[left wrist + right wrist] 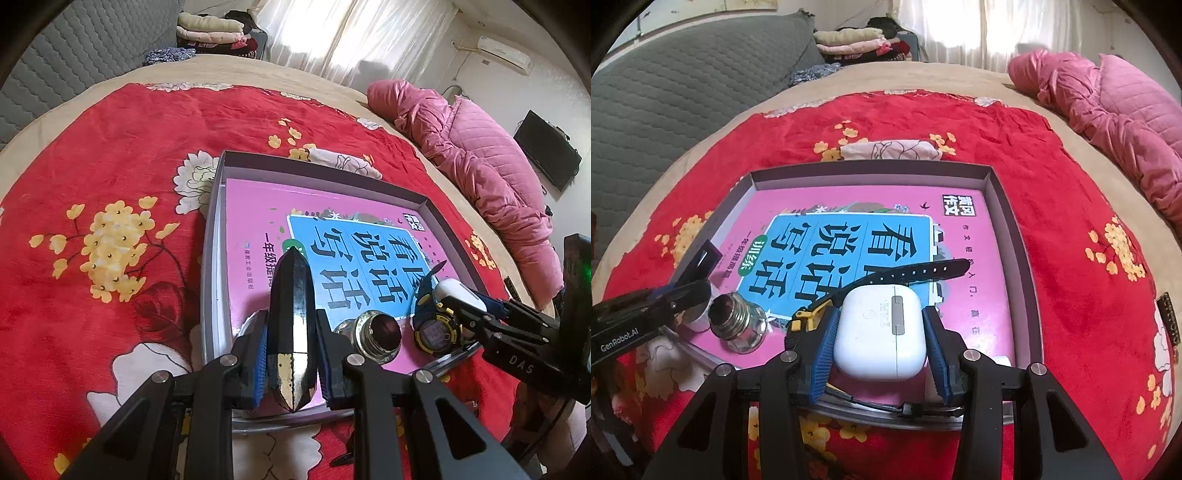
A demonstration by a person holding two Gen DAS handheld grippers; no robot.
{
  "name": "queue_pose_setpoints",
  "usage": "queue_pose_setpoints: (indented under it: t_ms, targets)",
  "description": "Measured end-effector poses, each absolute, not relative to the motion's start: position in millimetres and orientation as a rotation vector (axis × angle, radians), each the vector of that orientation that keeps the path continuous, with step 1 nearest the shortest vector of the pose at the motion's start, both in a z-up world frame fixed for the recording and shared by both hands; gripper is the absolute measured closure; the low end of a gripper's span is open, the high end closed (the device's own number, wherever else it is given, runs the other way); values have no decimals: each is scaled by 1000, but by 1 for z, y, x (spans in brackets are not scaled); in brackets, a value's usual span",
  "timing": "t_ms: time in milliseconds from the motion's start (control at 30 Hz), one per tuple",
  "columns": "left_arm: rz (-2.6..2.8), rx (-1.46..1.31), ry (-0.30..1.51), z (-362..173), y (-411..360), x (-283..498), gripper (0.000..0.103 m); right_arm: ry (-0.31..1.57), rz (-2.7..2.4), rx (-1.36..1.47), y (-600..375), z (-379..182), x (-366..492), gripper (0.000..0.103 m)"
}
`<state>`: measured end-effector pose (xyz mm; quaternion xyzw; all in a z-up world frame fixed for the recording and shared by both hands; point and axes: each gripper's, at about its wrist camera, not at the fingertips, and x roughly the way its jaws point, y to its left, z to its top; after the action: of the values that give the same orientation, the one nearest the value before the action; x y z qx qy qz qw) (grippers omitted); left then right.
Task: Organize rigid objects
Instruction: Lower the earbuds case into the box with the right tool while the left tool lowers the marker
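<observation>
A grey shallow box [212,236] [1008,206] lies on the red bed cover and holds a pink book [258,210] [979,251]. My left gripper [291,354] is shut on a dark pointed crystal-shaped object [291,314] above the box's near left corner. My right gripper [879,343] is shut on a white earbud case [879,328] [458,291] above the box's near edge. A small glass jar [380,332] [738,321] and a yellow-black digital watch [436,332] [923,269] lie on the book.
The red floral cover [110,166] [1071,184] spreads around the box. A pink padded jacket [480,155] [1115,103] lies at the far right. Folded clothes [210,29] [857,40] sit at the back. A grey quilted headboard [665,81] stands on the left.
</observation>
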<state>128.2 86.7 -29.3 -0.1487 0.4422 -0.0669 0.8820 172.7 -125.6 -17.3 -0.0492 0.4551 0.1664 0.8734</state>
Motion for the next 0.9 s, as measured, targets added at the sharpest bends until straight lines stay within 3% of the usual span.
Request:
queue_pose_setpoints:
  t_ms: [900]
  targets:
    - [-149,-293,940,-30,83,128,80,1024,395,-122,-109,-31,172,57]
